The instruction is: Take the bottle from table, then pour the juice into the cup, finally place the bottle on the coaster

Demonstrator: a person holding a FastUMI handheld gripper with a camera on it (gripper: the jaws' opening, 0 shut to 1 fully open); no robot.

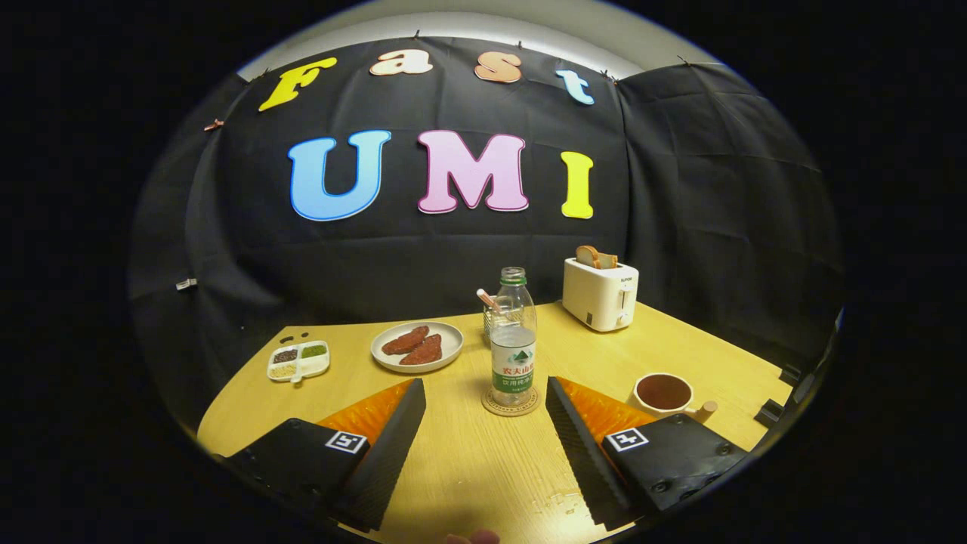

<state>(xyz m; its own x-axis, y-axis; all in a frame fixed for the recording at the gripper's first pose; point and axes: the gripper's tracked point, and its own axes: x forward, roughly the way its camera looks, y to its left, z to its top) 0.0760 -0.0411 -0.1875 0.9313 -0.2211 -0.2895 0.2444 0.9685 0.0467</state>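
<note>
Gripper (485, 389) fingers spread wide apart, nothing between the pads, touching nothing. Their rear parts are cut off low in the view.

Bottle (513, 340) stands upright on a round coaster (511, 406), just ahead of the fingers and roughly centred btwn them, a gap on each side. Long axis vertical, neck up. No cap visible on the neck; clear plastic, liquid level hard to judge thru the label. Coaster mostly covered by the bottle base, only its rim shows.

Cup (663, 393) sits right of the bottle, just beyond the right fingertip, dark inside; can't tell if that's liquid or glaze. Stubby handle pokes out toward the right.

Behind the bottle: small holder (491, 317) w/ a stick-like item poking out, partly hidden by the bottle, can't make out what it is. Plate (417, 347) w/ two reddish-brown pieces lies left of the bottle. Further left, small divided dish (298, 362) w/ three fillings, contents too small to ID. Toaster (600, 293) at the far right of the table (468, 461), bread sticking out the top.

Something pale at the near table edge, cut off; can't ID.
</note>
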